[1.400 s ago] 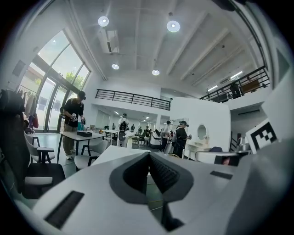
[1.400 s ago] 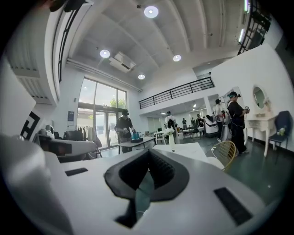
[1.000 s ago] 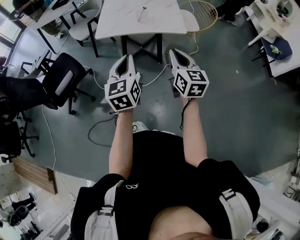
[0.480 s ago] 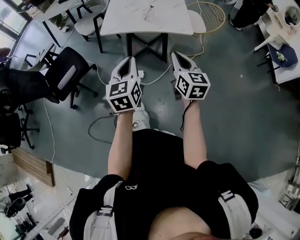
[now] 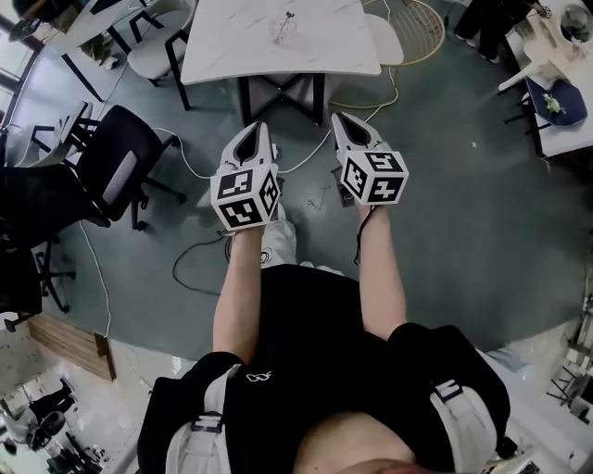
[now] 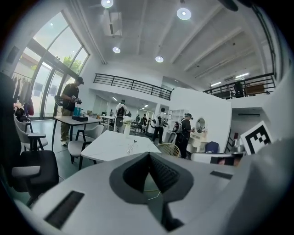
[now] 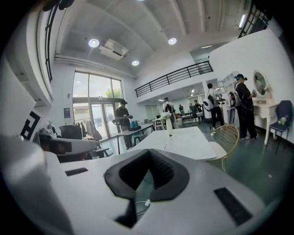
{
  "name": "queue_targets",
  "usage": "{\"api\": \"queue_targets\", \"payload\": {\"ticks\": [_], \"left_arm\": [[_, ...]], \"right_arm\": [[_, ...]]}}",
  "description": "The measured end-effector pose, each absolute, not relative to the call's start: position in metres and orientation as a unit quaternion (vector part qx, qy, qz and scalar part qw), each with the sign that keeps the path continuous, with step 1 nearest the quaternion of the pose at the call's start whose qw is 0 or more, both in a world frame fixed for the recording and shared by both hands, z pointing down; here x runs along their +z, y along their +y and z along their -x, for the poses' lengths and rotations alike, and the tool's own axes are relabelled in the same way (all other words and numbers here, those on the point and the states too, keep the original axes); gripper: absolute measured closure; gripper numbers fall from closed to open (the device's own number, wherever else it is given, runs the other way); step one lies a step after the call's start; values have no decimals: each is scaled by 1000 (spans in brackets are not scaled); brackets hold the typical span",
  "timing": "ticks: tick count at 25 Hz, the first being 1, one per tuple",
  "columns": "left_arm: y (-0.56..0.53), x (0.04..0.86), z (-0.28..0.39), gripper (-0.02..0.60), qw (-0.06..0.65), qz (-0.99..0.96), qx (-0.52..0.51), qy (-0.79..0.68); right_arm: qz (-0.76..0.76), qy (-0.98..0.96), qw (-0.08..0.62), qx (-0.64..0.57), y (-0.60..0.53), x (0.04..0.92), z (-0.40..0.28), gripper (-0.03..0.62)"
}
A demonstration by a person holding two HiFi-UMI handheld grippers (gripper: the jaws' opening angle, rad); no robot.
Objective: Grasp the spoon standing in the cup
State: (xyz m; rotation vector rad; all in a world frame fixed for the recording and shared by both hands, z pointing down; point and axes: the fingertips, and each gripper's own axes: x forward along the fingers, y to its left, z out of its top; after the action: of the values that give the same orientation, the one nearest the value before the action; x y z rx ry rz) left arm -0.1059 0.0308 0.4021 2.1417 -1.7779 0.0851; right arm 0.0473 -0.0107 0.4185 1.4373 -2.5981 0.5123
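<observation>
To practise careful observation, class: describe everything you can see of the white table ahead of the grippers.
The white table has a rectangular top with faint grey marble-like veining on a dark crossed base. It stands level on the grey floor, ahead of the left gripper and right gripper, which do not touch it. A small clear cup holding a thin utensil stands near its middle. A pale chair sits at its right end.
</observation>
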Motion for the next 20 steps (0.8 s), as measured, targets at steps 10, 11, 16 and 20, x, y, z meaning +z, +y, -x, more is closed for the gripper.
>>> {"api": "queue_targets", "payload": {"ticks": [10,11,16,20], "left_arm": [[-68,448,112,566,208,-773,82,-594],[-78,451,114,566,212,-774,84,-591],[-122,461,126,566,223,-779,83,-581],[-157,459,149,566,232,-775,67,-584]], "right_arm": [[-492,-839,72,220,-90,464,-29,585],[-494,-838,71,221,-98,465,-27,586],[-504,-829,76,229,-138,474,-17,585],[-507,-829,79,222,-169,467,0,585]]}}
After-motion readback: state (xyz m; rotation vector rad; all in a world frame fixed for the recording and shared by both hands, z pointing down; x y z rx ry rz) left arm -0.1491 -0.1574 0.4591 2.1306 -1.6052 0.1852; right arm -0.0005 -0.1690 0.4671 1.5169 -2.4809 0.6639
